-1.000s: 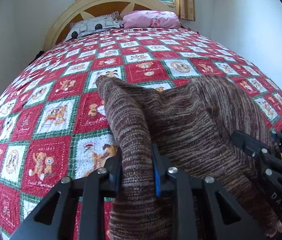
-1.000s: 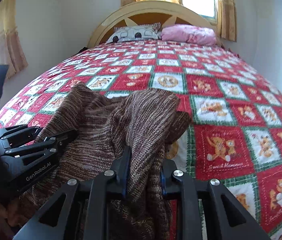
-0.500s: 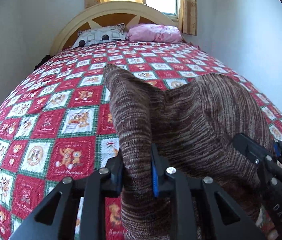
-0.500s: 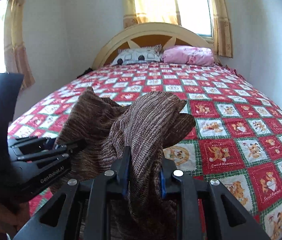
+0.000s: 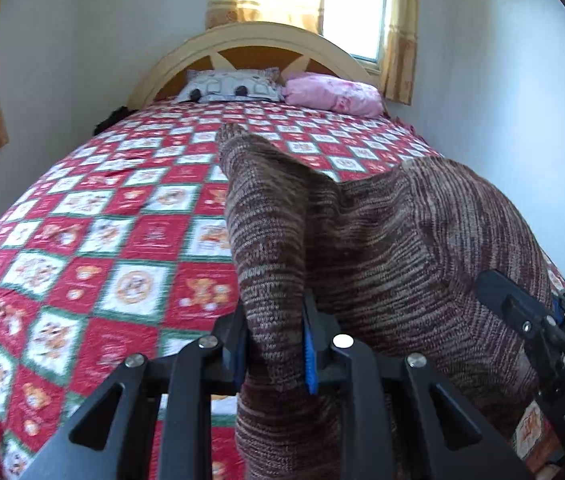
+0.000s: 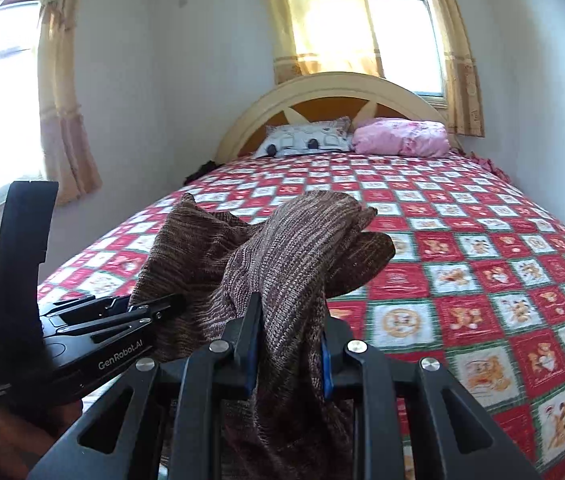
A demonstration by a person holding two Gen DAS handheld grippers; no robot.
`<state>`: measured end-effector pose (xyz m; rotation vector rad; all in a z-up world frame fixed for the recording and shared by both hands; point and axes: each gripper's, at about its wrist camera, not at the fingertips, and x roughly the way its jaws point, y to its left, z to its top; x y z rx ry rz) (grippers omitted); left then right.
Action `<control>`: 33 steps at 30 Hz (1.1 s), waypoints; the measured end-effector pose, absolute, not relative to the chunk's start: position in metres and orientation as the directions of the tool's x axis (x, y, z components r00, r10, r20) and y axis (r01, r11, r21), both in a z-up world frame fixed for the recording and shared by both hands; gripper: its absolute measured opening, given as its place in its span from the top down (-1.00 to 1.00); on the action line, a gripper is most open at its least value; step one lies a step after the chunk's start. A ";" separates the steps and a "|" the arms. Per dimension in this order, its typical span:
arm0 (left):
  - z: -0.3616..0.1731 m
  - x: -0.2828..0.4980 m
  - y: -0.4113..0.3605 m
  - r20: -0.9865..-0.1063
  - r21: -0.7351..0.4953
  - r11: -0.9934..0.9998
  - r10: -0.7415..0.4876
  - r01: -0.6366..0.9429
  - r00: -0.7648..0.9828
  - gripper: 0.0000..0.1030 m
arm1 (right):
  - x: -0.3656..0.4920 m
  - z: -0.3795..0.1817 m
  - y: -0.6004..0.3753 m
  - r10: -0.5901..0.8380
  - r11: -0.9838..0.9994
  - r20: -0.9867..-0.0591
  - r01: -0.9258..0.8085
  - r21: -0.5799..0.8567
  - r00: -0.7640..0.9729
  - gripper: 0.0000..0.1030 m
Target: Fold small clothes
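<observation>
- Over bed (image 6: 482, 216): brown knit (image 5: 382, 240), lifted, draped forward, far edge trailing toward the quilt.
- Left gripper (image 5: 274, 344): clamped on knit.
- Right gripper (image 6: 288, 344): clamped on knit.
- Step, likely: spreading before folding; next, lay flat.

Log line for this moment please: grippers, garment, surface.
left gripper: shut on brown knit garment | right gripper: shut on brown knit garment | garment: bunched, raised above red patchwork quilt

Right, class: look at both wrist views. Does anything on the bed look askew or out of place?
Only the brown knitted garment: it is bunched and draped unevenly, clamped in the left gripper and right gripper. The quilt and pillows look orderly.
</observation>
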<state>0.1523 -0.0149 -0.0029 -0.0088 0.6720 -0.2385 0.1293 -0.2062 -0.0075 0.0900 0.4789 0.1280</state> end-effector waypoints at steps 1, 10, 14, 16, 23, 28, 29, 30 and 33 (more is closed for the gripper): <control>-0.001 0.149 -0.010 -0.612 -0.078 0.975 -0.210 0.206 0.763 0.55 | 0.128 -0.006 -0.199 0.158 0.986 -0.450 -0.116 0.120 0.879 0.54; 0.000 0.136 0.064 -0.595 -0.029 0.997 -0.077 0.075 0.800 0.55 | 0.129 -0.004 -0.130 0.273 0.962 -0.442 -0.234 0.142 0.854 0.54; -0.006 0.137 0.093 -0.604 -0.038 0.999 -0.041 0.022 0.796 0.55 | 0.139 -0.011 -0.098 0.321 0.947 -0.457 -0.277 0.162 0.830 0.54; -0.010 0.139 0.105 -0.610 -0.034 0.999 -0.018 -0.003 0.793 0.55 | 0.144 -0.014 -0.083 0.340 0.940 -0.464 -0.297 0.166 0.818 0.54; -0.026 0.147 0.140 -0.629 -0.030 0.997 0.039 -0.075 0.776 0.55 | 0.165 -0.034 -0.043 0.389 0.921 -0.491 -0.346 0.180 0.780 0.54; -0.037 0.155 0.152 -0.648 -0.047 0.995 0.039 -0.091 0.761 0.55 | 0.178 -0.045 -0.030 0.400 0.915 -0.507 -0.361 0.178 0.764 0.54; -0.040 0.158 0.151 -0.646 -0.043 0.995 0.042 -0.091 0.762 0.55 | 0.180 -0.046 -0.027 0.399 0.915 -0.508 -0.364 0.171 0.764 0.54; -0.040 0.160 0.150 -0.642 -0.038 0.995 0.044 -0.090 0.765 0.55 | 0.183 -0.047 -0.025 0.397 0.916 -0.507 -0.367 0.163 0.765 0.54; -0.043 0.173 0.147 -0.626 -0.022 0.996 0.053 -0.085 0.778 0.55 | 0.193 -0.050 -0.023 0.389 0.918 -0.505 -0.370 0.142 0.771 0.54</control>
